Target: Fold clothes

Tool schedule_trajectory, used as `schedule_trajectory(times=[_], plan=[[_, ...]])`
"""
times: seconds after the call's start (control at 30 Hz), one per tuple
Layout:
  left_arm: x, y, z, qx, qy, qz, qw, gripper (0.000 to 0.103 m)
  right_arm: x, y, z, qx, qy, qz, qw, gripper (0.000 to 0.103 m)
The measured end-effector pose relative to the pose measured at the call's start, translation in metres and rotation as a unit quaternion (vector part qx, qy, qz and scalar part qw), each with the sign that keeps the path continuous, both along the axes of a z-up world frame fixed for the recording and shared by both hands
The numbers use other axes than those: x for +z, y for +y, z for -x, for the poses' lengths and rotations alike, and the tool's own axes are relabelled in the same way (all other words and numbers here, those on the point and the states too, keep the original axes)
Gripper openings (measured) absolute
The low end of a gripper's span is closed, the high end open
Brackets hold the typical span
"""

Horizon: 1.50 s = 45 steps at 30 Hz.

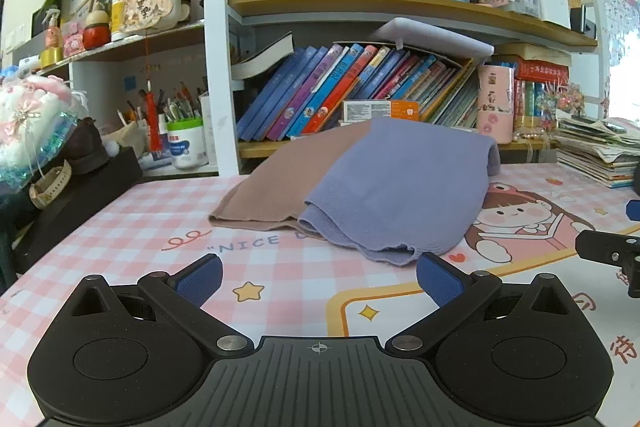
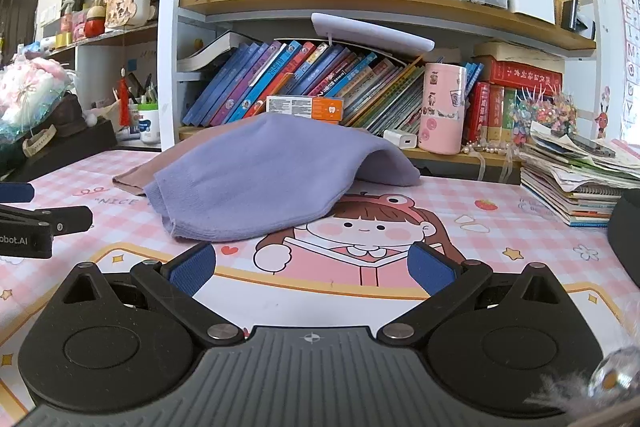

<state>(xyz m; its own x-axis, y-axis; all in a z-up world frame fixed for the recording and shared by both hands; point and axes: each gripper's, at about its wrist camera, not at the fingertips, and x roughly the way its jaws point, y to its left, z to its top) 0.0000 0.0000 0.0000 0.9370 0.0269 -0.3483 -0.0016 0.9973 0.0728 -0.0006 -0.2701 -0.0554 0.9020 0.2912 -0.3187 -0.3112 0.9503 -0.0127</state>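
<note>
A folded lavender knit garment (image 1: 400, 195) (image 2: 264, 179) lies on the pink checked desk mat (image 1: 140, 223) (image 2: 500, 223), draped over a folded tan-brown garment (image 1: 288, 179) (image 2: 132, 179) that shows at its left. My left gripper (image 1: 320, 277) is open just in front of the lavender garment's near hem, with nothing between its blue pads (image 1: 200, 277). My right gripper (image 2: 312, 267) is open too, a little short of the garment's near edge, over the cartoon girl print. Each gripper's side shows at the edge of the other view.
A bookshelf (image 1: 360, 83) (image 2: 320, 87) full of books stands right behind the clothes. A pink cup (image 2: 442, 107) and a stack of booklets (image 2: 576, 183) sit at the right. A black box (image 1: 80, 195) with plush items is at the left edge.
</note>
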Motion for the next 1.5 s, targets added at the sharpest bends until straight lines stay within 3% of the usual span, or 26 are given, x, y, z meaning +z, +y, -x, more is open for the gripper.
schedule_trajectory(times=[1.5], plan=[[0.0022, 0.0013, 0.0039, 0.01, -0.012, 0.01, 0.9998, 0.103, 0.0004, 0.0015, 0.0038, 0.01, -0.012, 0.005, 1.0, 0.103]])
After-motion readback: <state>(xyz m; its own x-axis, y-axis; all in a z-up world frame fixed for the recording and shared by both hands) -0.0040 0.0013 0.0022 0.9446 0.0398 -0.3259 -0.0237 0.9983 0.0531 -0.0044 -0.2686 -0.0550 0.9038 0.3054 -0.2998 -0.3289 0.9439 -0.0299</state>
